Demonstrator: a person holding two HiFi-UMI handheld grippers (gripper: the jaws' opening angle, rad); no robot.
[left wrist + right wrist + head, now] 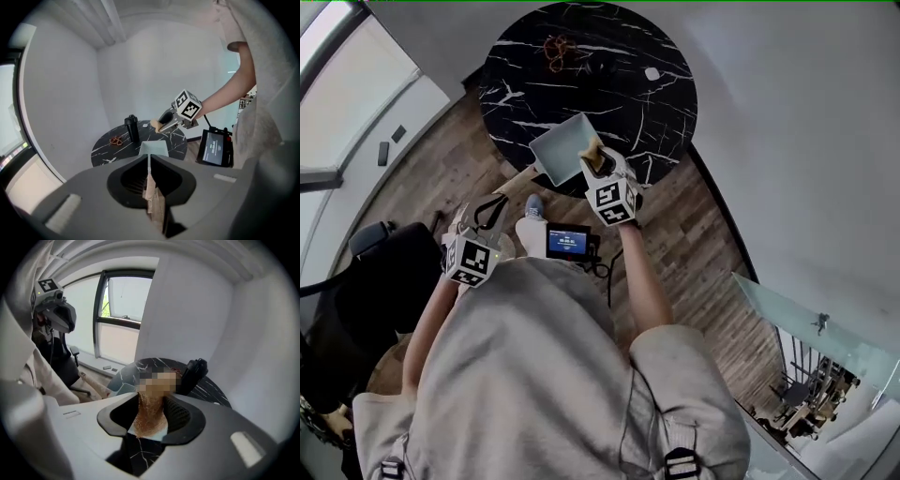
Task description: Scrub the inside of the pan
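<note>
- Person's grey top (544, 375): fills the lower head view; both forearms extend forward from it.
- Left gripper (148, 161): jaws pressed together on the wooden handle (152, 192) of the pan and angled downward. This is the only visible support of the pan.
- Screen device (568, 241): stands lit between the two forearms, below the pan's near corner.
- Right gripper (602, 169): jaws clamped on one end of a tan scrubbing sponge (593, 150), whose free end projects over the pan's right rim.
- Pan (565, 150): square and pale blue, open side up, lying at the near edge of the table. Whether its base rests on the tabletop or hangs just above it cannot be told.
- Table (534, 84): round black marble top. It carries a black bottle (131, 127), a small brown tangle (555, 47) and a small white object (652, 73), all beyond the pan.
- Judged hazards:
  - The sponge is held by one end only, so pressing it against the pan floor may fold it or pull it from the jaws.
  - Scrubbing force on a pan held by its handle alone may twist the handle in the closed jaws, tipping the pan off the table edge toward the screen device.
  - A long forward stroke could knock the bottle.
</note>
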